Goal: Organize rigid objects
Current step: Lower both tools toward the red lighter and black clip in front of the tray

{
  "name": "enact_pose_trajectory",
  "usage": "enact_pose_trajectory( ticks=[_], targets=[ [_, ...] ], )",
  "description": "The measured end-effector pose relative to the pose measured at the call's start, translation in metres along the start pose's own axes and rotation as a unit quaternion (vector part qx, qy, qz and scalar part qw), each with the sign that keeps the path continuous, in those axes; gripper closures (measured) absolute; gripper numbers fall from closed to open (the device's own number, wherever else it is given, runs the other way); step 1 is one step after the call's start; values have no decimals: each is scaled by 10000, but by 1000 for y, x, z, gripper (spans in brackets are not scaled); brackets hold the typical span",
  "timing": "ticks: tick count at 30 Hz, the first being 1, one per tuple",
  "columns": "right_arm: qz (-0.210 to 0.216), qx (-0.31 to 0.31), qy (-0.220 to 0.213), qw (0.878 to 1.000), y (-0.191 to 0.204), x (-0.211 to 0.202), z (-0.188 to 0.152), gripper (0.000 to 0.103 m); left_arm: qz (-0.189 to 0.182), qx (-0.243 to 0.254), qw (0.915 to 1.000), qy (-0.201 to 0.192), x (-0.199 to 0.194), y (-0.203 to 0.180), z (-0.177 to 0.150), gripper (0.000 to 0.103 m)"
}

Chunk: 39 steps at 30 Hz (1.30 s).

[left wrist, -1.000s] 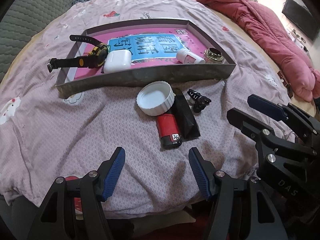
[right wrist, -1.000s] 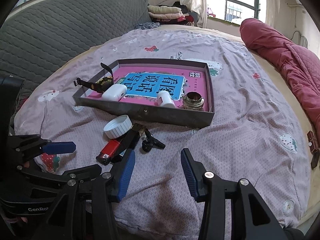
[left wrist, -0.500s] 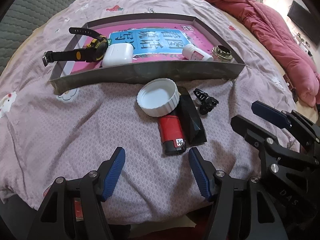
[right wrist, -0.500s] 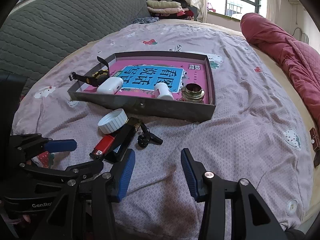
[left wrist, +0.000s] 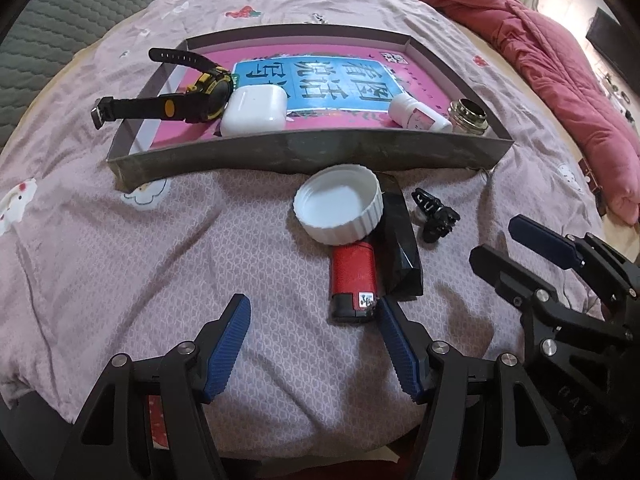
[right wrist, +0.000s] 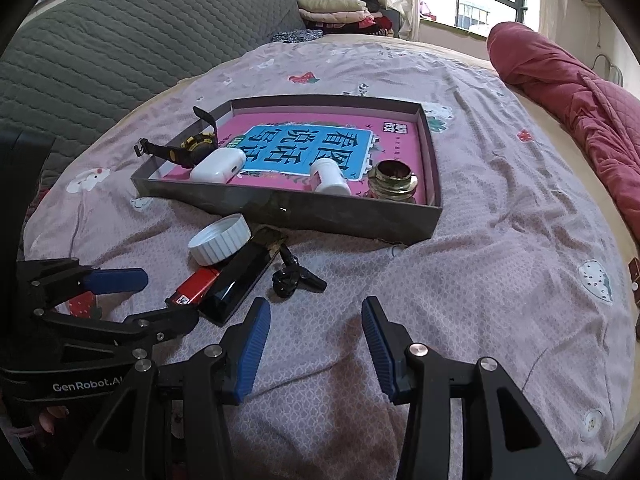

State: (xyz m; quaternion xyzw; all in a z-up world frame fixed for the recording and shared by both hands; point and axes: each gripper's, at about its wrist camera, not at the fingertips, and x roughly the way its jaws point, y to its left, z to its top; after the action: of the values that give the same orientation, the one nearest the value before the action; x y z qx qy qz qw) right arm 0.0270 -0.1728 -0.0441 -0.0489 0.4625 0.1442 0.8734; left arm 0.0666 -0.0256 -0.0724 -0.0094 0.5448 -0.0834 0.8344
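A shallow grey box with a pink and blue printed floor lies on the bed. It holds a black and yellow watch, a white earbud case, a small white bottle and a brass jar. In front of it lie a white lid, a red lighter, a black block and a small black clip. My left gripper stands open just short of the lighter. My right gripper stands open and empty near the clip.
The bed has a mauve patterned sheet. A red quilted blanket lies bunched along the right side. A grey quilted headboard stands at the left, with folded clothes by the window behind.
Both views have crept forward and tilted down slightly, so the loose items sit closer to my left gripper. Nothing on the bed has moved, and both grippers stay equally wide.
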Motion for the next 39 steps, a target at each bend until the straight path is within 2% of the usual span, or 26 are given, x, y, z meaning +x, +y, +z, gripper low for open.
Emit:
enact_pose_trajectory(
  ticks=[12, 18, 39],
  targets=[
    [28, -22, 6, 10000, 0, 5, 2, 56, -64, 74, 9999, -34, 1, 4, 3, 36],
    [57, 30, -21, 10000, -2, 4, 3, 56, -42, -75, 9999, -97, -2, 12, 6, 36],
    [117, 21, 20, 9999, -6, 15, 8, 56, -129, 77, 9998, -150, 10, 0, 15, 36]
  ],
)
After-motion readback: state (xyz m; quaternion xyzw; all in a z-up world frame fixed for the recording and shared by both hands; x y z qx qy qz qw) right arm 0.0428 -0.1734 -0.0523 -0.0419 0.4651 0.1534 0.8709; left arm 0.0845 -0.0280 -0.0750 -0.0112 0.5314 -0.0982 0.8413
